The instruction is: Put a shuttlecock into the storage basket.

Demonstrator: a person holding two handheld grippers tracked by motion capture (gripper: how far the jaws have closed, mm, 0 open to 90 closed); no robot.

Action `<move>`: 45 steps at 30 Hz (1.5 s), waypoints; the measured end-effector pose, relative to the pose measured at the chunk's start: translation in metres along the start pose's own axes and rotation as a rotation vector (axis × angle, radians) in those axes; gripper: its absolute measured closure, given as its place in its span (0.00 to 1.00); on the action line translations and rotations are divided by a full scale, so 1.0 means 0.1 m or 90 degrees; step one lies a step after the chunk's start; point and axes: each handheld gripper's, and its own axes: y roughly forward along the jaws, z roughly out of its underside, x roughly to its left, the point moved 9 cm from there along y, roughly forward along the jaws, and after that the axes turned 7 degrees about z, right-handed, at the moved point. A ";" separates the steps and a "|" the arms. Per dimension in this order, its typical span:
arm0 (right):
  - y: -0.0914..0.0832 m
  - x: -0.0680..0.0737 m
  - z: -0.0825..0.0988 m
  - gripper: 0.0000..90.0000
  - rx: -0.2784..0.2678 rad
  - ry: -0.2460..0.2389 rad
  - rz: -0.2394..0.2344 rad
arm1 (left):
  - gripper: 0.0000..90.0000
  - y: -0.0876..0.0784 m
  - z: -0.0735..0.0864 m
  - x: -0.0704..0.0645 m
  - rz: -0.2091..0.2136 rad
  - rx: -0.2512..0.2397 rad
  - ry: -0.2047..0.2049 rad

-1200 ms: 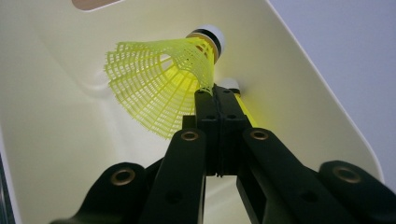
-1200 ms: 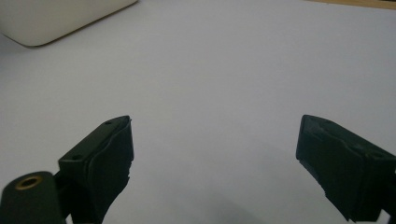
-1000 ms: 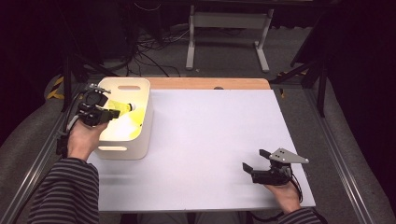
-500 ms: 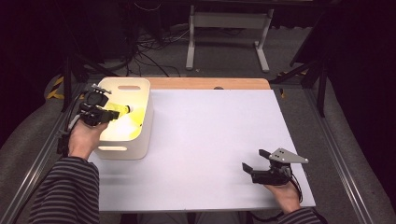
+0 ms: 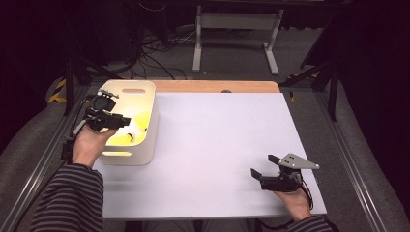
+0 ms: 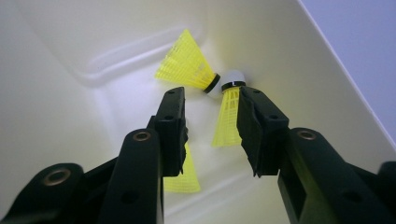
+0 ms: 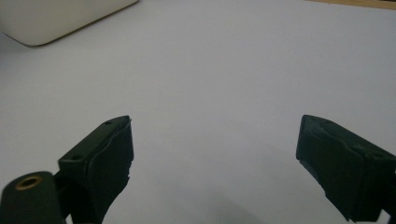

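My left gripper (image 5: 126, 123) hangs over a white bin (image 5: 126, 157) at the table's left edge. Its jaws have just been opening and stand apart (image 6: 210, 100); the pads press on nothing. Below them, on the bin floor, lie yellow shuttlecocks: one (image 6: 187, 63) with its skirt toward the far corner, a second (image 6: 227, 116) seen through the gap between the jaws, and a third (image 6: 184, 172) partly hidden behind the left jaw. My right gripper (image 5: 262, 165) rests near the table's front right, wide open (image 7: 215, 135) over bare white surface.
A white sheet (image 5: 217, 135) covers the table, with a wooden strip (image 5: 212, 86) along the far edge. The bin's corner (image 7: 56, 16) appears far off in the right gripper view. Cables and a metal stand (image 5: 237, 29) lie on the floor beyond.
The left gripper's jaws have opened, and the yellow shuttlecock that was at their tips now lies in the bin. Neither hand has shifted.
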 end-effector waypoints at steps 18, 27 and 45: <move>0.00 0.00 0.00 0.13 -0.001 -0.001 0.000 | 0.54 0.00 -0.05 -0.19 0.030 -0.010 0.007; 0.00 0.00 0.00 0.13 -0.001 -0.001 -0.001 | 0.51 -0.01 -0.09 -0.31 0.044 -0.015 0.022; 0.00 0.00 0.00 0.13 0.000 0.000 0.000 | 0.50 0.01 -0.18 -0.57 0.073 -0.019 0.048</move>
